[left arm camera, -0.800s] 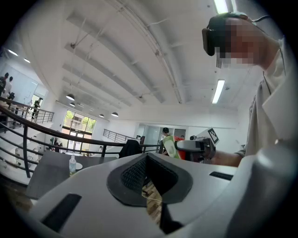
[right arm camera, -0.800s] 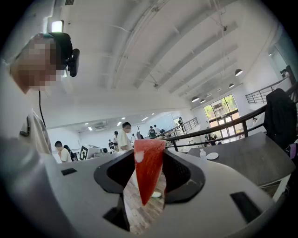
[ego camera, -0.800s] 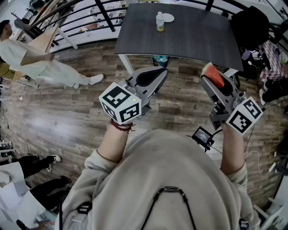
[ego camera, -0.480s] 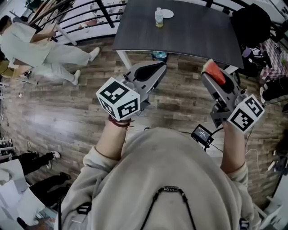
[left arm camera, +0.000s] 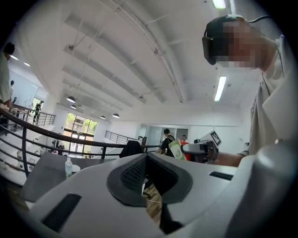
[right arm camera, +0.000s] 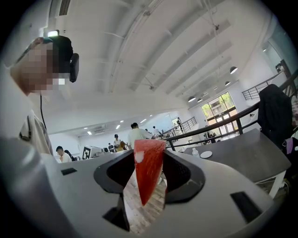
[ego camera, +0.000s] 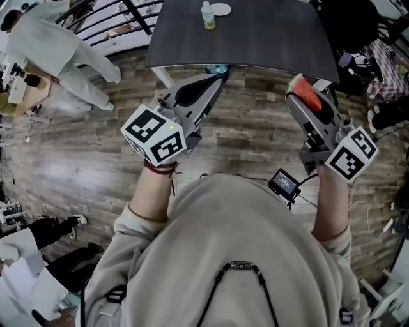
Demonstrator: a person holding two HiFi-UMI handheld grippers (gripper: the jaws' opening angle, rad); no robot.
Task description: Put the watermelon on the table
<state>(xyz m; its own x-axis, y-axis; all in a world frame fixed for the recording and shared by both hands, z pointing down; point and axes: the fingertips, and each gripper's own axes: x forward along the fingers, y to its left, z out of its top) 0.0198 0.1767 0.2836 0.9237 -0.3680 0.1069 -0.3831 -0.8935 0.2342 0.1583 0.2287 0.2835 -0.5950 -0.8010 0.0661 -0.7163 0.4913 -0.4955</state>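
In the head view a red watermelon slice [ego camera: 305, 94] with a green rind sits between the jaws of my right gripper [ego camera: 298, 89], which is shut on it and held above the wooden floor just short of the dark table [ego camera: 255, 38]. In the right gripper view the slice [right arm camera: 149, 167] stands point down between the pads of the right gripper [right arm camera: 148, 160]. My left gripper [ego camera: 214, 80] is shut with nothing in it, its tip near the table's front edge. From the left gripper [left arm camera: 146, 160] the slice [left arm camera: 178, 149] shows off to the right.
A small bottle [ego camera: 208, 16] and a white plate [ego camera: 220, 9] stand at the table's far side. A black garment [ego camera: 348, 25] hangs at the table's right end. A person in white [ego camera: 57, 51] stands by the railing [ego camera: 121, 19] at the left.
The table has slid up and to the left in the head view. The person in white has moved further up the left side. Both grippers keep their pose, the slice still held.
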